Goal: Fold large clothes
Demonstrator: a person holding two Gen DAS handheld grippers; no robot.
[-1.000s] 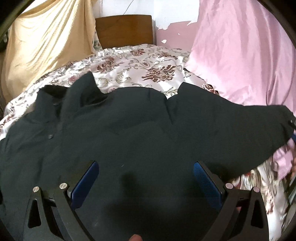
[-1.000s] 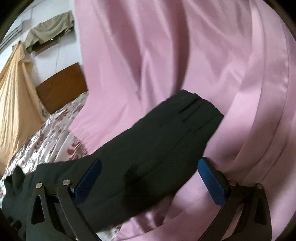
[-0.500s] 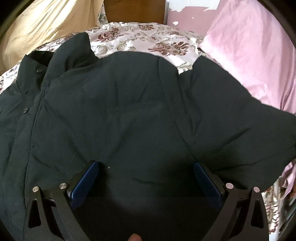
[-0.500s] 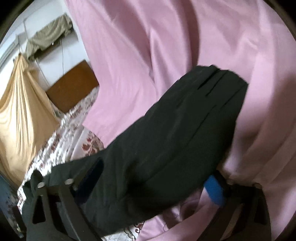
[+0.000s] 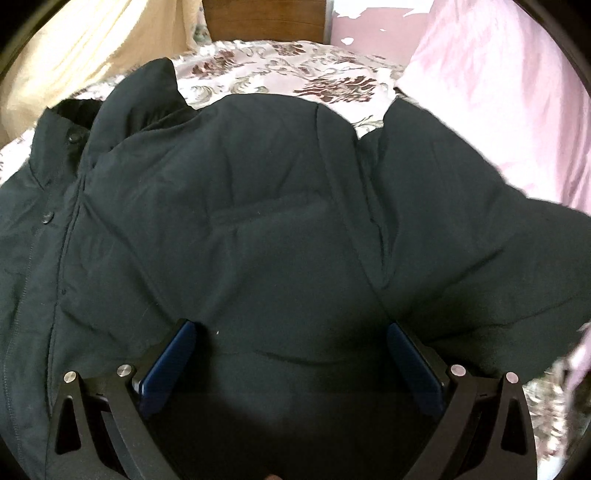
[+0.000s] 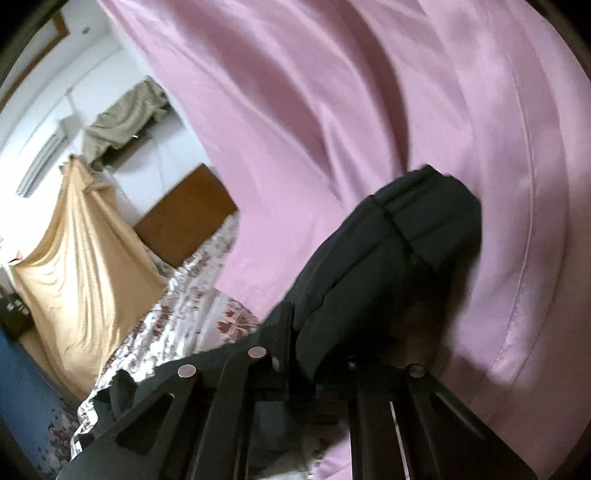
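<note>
A large black padded jacket (image 5: 258, 221) lies spread on the floral bedspread (image 5: 295, 70), collar at the upper left, one sleeve stretching off to the right. My left gripper (image 5: 291, 354) is open, its blue pads resting low over the jacket's body. In the right wrist view my right gripper (image 6: 317, 354) is shut on the jacket's sleeve (image 6: 388, 258), which stands up lifted between the fingers with the cuff at the top.
A pink satin sheet (image 6: 369, 92) hangs on the right side. A tan cloth (image 6: 81, 258) hangs on the left. A wooden headboard (image 5: 264, 16) stands at the far end of the bed.
My right gripper has closed on the sleeve and lifted it, tilting its view. My left gripper has moved closer and lower over the jacket's body.
</note>
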